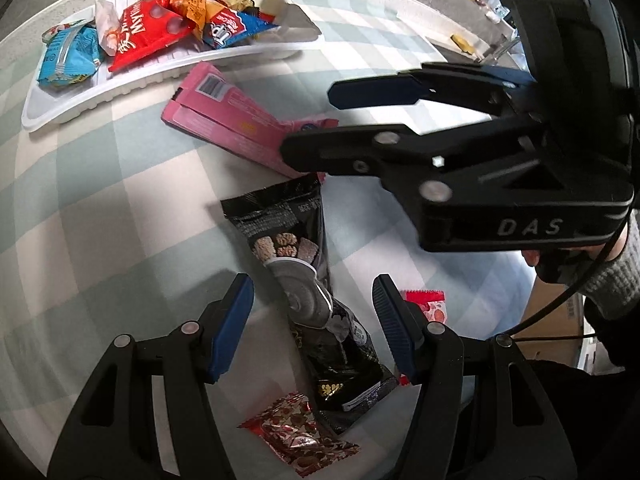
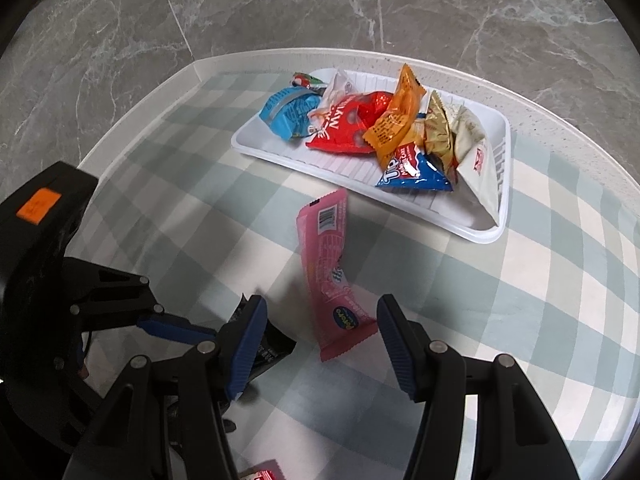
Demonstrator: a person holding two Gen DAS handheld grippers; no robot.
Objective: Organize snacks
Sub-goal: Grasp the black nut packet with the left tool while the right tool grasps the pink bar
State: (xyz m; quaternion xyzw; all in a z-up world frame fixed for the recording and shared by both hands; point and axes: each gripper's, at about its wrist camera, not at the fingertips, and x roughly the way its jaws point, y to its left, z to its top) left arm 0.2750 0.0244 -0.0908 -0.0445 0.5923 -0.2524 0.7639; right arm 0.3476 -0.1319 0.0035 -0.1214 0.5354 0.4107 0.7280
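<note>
Left gripper [image 1: 312,328] spread wide, empty, over black packet [image 1: 316,300] on checked surface [image 1: 100,220]. Right gripper [image 2: 320,340] likewise spread, straddling pink bar [image 2: 330,276]. Only left view caught red candy [image 1: 304,436]. Beyond, tray [image 2: 484,236] heaped with snacks.

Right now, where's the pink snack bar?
The pink snack bar lies flat on the checked tablecloth, just short of the white tray, between the open right gripper fingers, black packet beside it.
</note>
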